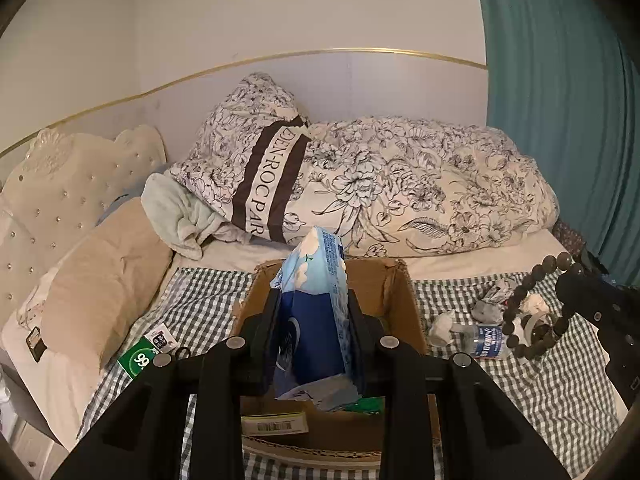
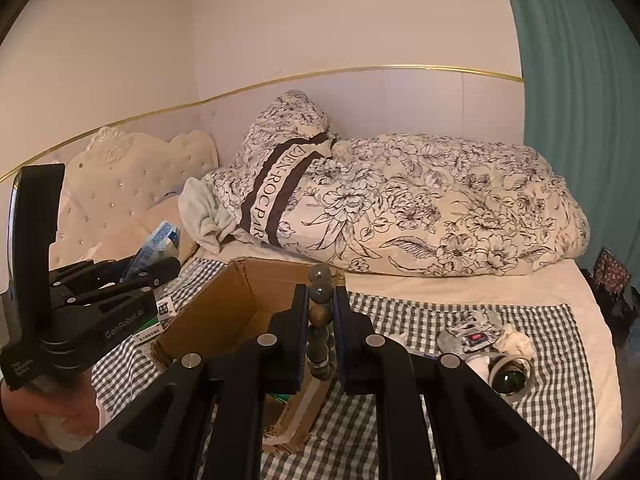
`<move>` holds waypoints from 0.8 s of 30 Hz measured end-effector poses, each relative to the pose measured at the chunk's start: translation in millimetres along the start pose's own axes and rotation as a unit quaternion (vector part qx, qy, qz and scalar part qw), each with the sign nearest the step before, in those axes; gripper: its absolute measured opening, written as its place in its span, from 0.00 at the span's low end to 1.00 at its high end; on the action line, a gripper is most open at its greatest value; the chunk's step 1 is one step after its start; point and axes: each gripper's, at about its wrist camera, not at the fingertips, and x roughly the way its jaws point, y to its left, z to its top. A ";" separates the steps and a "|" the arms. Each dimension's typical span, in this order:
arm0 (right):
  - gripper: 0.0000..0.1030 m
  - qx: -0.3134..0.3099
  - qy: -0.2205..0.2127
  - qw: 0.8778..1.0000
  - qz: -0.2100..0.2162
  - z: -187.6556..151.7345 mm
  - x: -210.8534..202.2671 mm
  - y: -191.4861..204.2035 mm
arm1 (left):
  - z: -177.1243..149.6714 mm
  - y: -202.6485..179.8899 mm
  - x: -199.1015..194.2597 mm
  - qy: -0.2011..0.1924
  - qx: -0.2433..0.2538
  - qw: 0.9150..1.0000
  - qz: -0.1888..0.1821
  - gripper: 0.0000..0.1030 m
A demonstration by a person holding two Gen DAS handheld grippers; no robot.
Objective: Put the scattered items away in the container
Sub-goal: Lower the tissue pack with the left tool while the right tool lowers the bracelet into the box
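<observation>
My left gripper (image 1: 314,296) is shut on a blue tissue pack (image 1: 316,280), held upright over the open cardboard box (image 1: 400,300). My right gripper (image 2: 320,290) is shut on a string of dark beads (image 2: 320,320), which hangs by the box's (image 2: 224,308) right wall. In the left wrist view the beads (image 1: 536,308) dangle as a loop from the right gripper (image 1: 580,284). In the right wrist view the left gripper (image 2: 160,268) with the pack (image 2: 158,242) sits left of the box. The box holds a labelled carton (image 1: 276,424) and something green.
On the checked cloth (image 1: 200,300) to the right of the box lie a small water bottle (image 1: 484,342), crumpled tissues (image 2: 514,340), a tape roll (image 2: 510,374) and a small packet (image 2: 474,338). A green pack (image 1: 138,358) lies left of the box. A floral duvet (image 2: 440,216) fills the back.
</observation>
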 end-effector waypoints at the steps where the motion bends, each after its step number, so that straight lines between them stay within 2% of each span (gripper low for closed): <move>1: 0.11 -0.001 0.002 1.000 0.002 0.2 3.7 0.9 | -0.1 1.9 2.6 0.002 -0.001 1.000 0.002 0.28; 24: 0.11 -0.021 0.049 0.998 0.032 -3.7 72.9 28.2 | -10.6 24.2 63.4 0.059 -0.012 0.998 0.006 0.28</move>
